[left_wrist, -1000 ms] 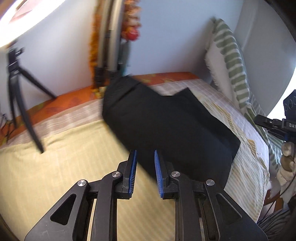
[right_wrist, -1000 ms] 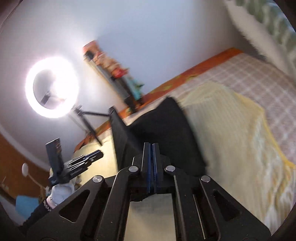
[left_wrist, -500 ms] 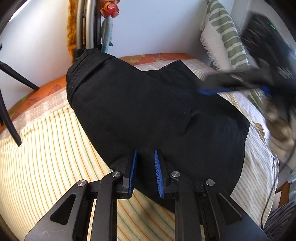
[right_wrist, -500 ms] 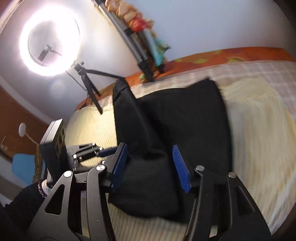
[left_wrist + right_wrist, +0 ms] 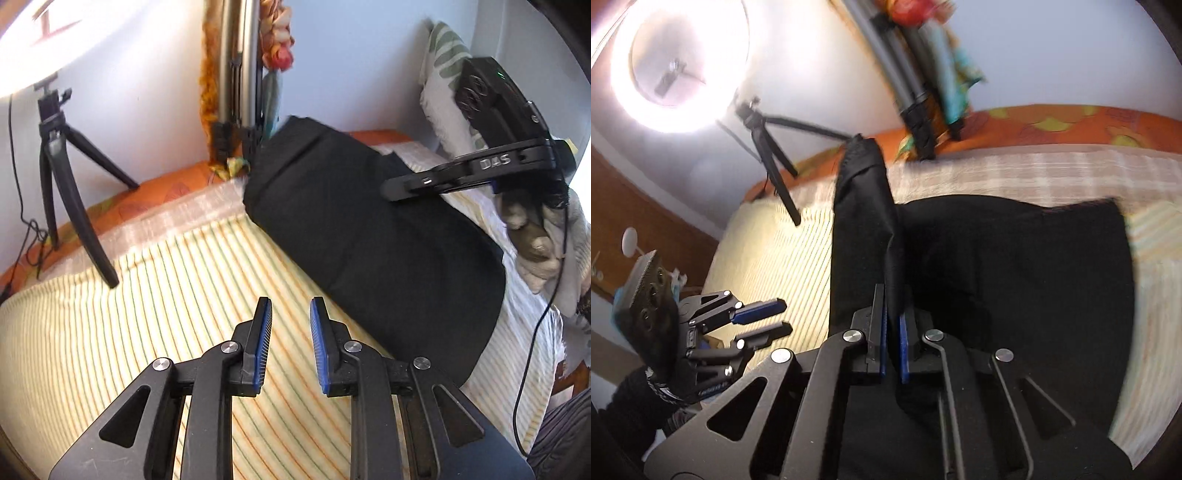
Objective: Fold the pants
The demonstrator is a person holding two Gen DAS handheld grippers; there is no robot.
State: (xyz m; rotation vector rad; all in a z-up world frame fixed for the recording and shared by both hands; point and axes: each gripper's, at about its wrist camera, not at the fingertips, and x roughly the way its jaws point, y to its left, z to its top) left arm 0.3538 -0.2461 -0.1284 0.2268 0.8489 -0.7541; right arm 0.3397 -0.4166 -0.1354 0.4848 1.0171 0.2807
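While the left gripper (image 5: 290, 314) hangs over the striped bedsheet (image 5: 147, 314), its blue pads stand a little apart with nothing between them, only sheet beneath. At 10 o'clock from it a small black tripod (image 5: 62, 177) stands on the bed near the wall. At 1 o'clock the black pants (image 5: 369, 229) lie as a folded slab across the bed, one end up by the wall, the other near the bed edge at 3 o'clock. Right gripper (image 5: 391, 190) shows in the left wrist view at 2 o'clock, held by a hand (image 5: 532, 236), over the pants' far side. A striped pillow (image 5: 443, 66) leans at the wall behind it.

In the right wrist view, the left gripper (image 5: 775, 317) sits at 9 o'clock, over the sheet, clear of the pants. Ring light (image 5: 679, 62) glares at 11 o'clock. Right gripper (image 5: 893, 299) has just been closing; its pads pinch a raised fold of the pants (image 5: 1015, 277), which climbs toward 12 o'clock as a ridge. The rest of the cloth spreads flat toward 3 o'clock.
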